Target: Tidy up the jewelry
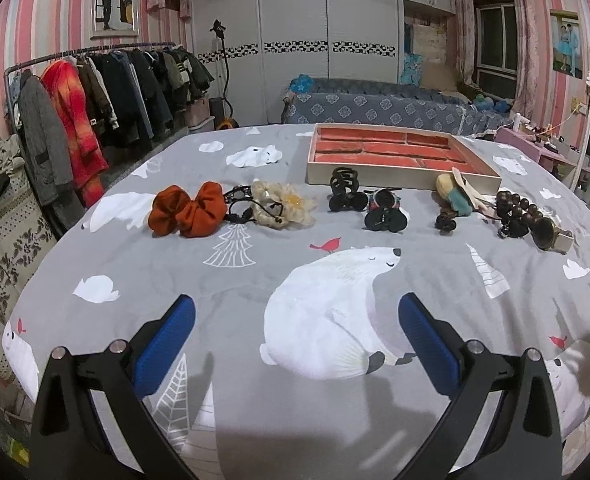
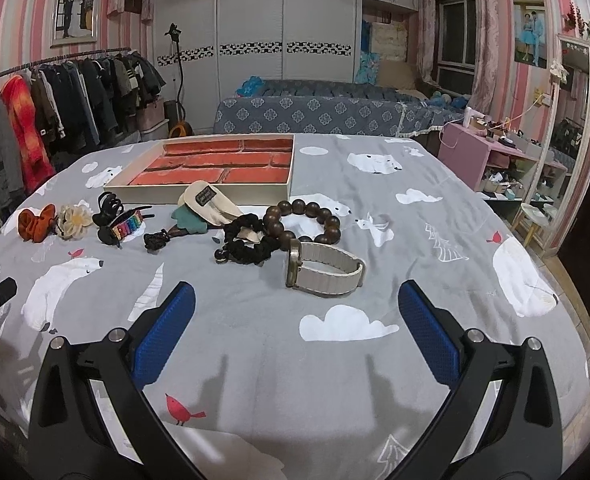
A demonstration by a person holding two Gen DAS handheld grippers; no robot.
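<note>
A row of accessories lies on the grey bear-print bedspread (image 1: 255, 280): an orange scrunchie (image 1: 189, 210), a cream flower clip (image 1: 281, 202), a black claw clip (image 1: 345, 188), a rainbow clip (image 2: 129, 222), a dark bead bracelet (image 2: 305, 220), a black scrunchie (image 2: 249, 238) and a white-strap watch (image 2: 323, 270). Behind them sits a red-lined compartment tray (image 1: 399, 152), also in the right wrist view (image 2: 215, 164). My left gripper (image 1: 297, 332) is open and empty, well short of the row. My right gripper (image 2: 297, 328) is open and empty just before the watch.
A clothes rack (image 1: 95, 92) with coats stands to the left of the bed. A blue-patterned sofa (image 1: 375, 108) is behind the bed. A pink desk (image 2: 491, 152) and a mirror (image 2: 567, 140) stand to the right.
</note>
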